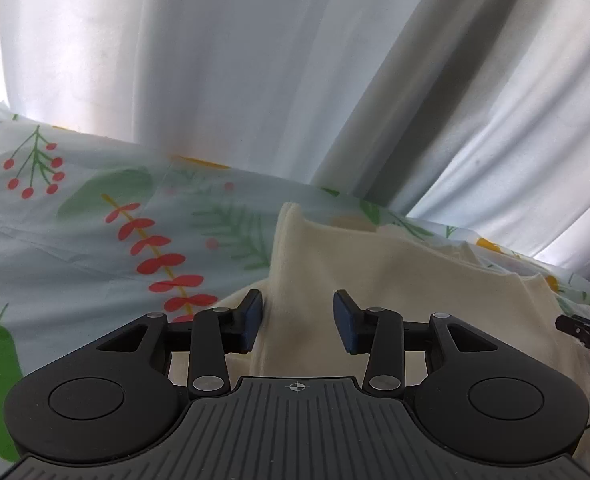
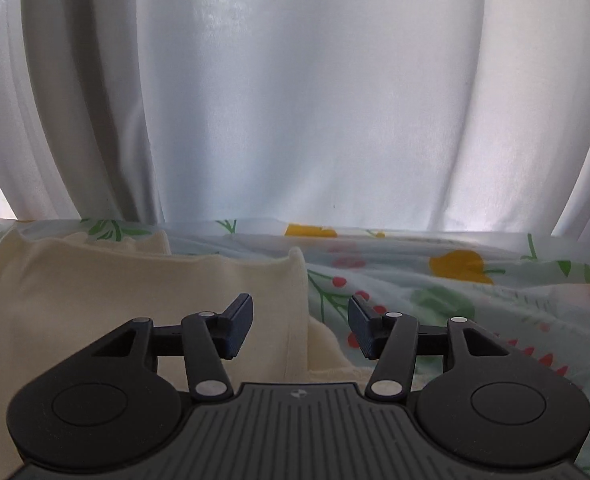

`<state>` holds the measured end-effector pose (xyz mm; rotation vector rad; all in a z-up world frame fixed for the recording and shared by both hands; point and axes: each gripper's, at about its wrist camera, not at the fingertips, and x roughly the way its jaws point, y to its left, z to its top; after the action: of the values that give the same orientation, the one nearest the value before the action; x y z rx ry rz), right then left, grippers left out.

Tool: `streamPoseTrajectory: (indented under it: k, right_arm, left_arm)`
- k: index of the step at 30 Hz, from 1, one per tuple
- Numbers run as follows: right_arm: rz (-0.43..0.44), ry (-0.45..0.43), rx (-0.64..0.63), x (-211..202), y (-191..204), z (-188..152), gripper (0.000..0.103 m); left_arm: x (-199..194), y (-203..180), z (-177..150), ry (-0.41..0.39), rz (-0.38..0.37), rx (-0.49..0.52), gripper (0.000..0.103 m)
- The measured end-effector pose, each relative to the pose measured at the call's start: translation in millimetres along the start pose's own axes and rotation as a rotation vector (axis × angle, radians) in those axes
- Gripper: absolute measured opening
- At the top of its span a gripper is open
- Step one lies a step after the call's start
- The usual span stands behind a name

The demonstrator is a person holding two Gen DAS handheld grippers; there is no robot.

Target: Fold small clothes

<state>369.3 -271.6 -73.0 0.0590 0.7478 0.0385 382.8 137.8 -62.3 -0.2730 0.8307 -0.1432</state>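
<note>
A cream garment (image 1: 375, 272) lies on a floral sheet (image 1: 95, 240). In the left wrist view my left gripper (image 1: 298, 322) is open, its jaws apart over the garment's left edge, low above the cloth and holding nothing. In the right wrist view the same garment (image 2: 135, 300) fills the lower left, folded layers showing at its right edge. My right gripper (image 2: 299, 326) is open and empty, its jaws straddling that right edge. The right gripper's tip shows at the far right of the left wrist view (image 1: 587, 334).
The floral sheet (image 2: 475, 300) with leaves, red berries and yellow fruit spreads to both sides of the garment. A white curtain (image 2: 295, 100) hangs right behind the sheet's far edge, in folds, also in the left wrist view (image 1: 235, 60).
</note>
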Motion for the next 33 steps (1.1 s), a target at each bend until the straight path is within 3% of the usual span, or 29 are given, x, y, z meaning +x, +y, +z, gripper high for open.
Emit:
streamPoseTrajectory:
  k: [2,3,4,6,12,15,17,19,20,22,25,27,28,30,33]
  right_arm:
    - [0.021,0.019,0.034,7,-2,-2,0.044]
    - [0.036,0.028,0.046,10,-3,-2,0.034]
    - [0.04,0.036,0.058,15,-1,-3,0.022]
    - [0.02,0.028,0.038,16,2,-3,0.007]
    - [-0.049,-0.099,-0.022,-2,11,6,0.005]
    - [-0.087,-0.073,-0.006,9,10,5,0.006]
    - [-0.121,-0.026,0.016,17,9,4,0.007]
    - [-0.142,-0.068,0.057,5,7,2,0.014]
    - [-0.125,-0.111,0.071,-6,8,0,0.018]
    - [0.005,-0.179,0.107,-26,15,-7,0.033]
    - [0.355,-0.129,0.2,-30,38,-21,0.043]
    - [0.571,-0.056,0.338,-16,48,-35,0.045]
    - [0.613,-0.038,0.395,-9,50,-43,0.045]
    - [0.594,-0.019,0.461,3,44,-58,0.045]
    - [0.547,-0.062,0.484,0,10,-75,0.029]
  left_arm:
    - [8,0,-1,0.009,-0.009,-0.011,0.04]
    - [11,-1,-2,0.013,-0.009,-0.018,0.03]
    - [13,-2,-2,0.017,-0.002,-0.022,0.014]
    - [14,-2,0,0.006,0.016,-0.021,0.011]
    - [-1,-6,8,-0.105,0.059,-0.005,0.01]
    - [10,-3,7,-0.079,0.106,-0.033,0.011]
    - [15,-2,4,-0.041,0.152,-0.047,0.018]
    - [3,-9,0,-0.08,0.196,-0.017,0.034]
    - [-6,-16,-3,-0.109,0.192,0.008,0.035]
    - [-21,-33,-10,-0.162,0.116,0.032,0.053]
    - [-28,-65,-25,-0.209,-0.055,0.058,0.074]
    - [-15,-81,-36,-0.177,-0.111,0.101,0.081]
    - [-5,-84,-41,-0.144,-0.1,0.107,0.08]
    - [9,-79,-48,-0.104,-0.055,0.079,0.077]
    - [7,-56,-57,-0.137,-0.052,0.024,0.072]
